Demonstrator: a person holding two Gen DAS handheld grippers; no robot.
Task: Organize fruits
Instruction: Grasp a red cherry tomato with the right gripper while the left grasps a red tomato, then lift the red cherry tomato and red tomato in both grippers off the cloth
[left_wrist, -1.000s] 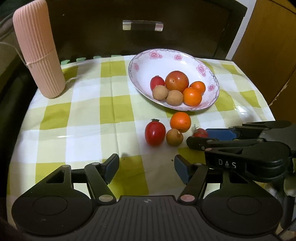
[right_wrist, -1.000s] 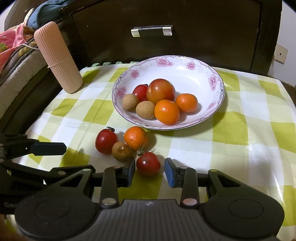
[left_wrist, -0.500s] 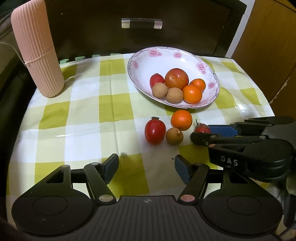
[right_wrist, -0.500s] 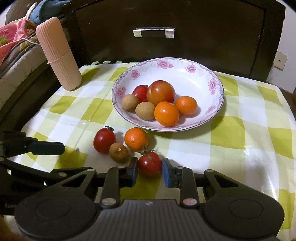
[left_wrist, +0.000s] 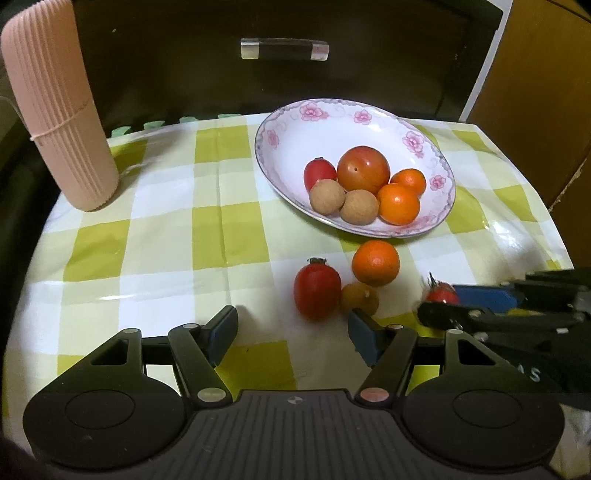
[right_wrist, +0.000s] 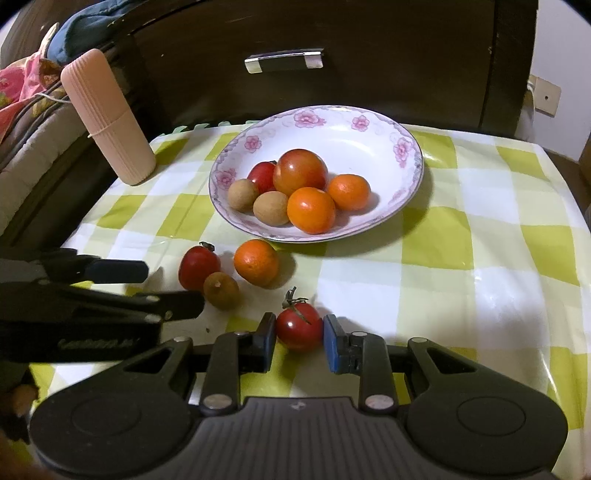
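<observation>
My right gripper (right_wrist: 299, 338) is shut on a small red tomato (right_wrist: 298, 328) with a green stem, just above the checked cloth. The same tomato (left_wrist: 440, 293) shows in the left wrist view between the right gripper's blue pads. My left gripper (left_wrist: 293, 332) stands open over the cloth with nothing between its fingers. Just beyond it lie an oblong red tomato (left_wrist: 317, 291), a brown longan (left_wrist: 359, 298) and an orange (left_wrist: 375, 263). A flowered white plate (right_wrist: 369, 129) holds several fruits: a large tomato (right_wrist: 300, 176), two oranges, two longans and a small red tomato.
A tall ribbed pink cylinder (left_wrist: 55, 107) stands at the table's back left corner. A dark wooden drawer front with a metal handle (right_wrist: 284, 62) rises behind the table. Cloth and bedding (right_wrist: 26, 88) lie off the left edge.
The right gripper's jaws closed onto the small stemmed tomato, which now sits a little further from the other loose fruits. The left gripper kept still and open.
</observation>
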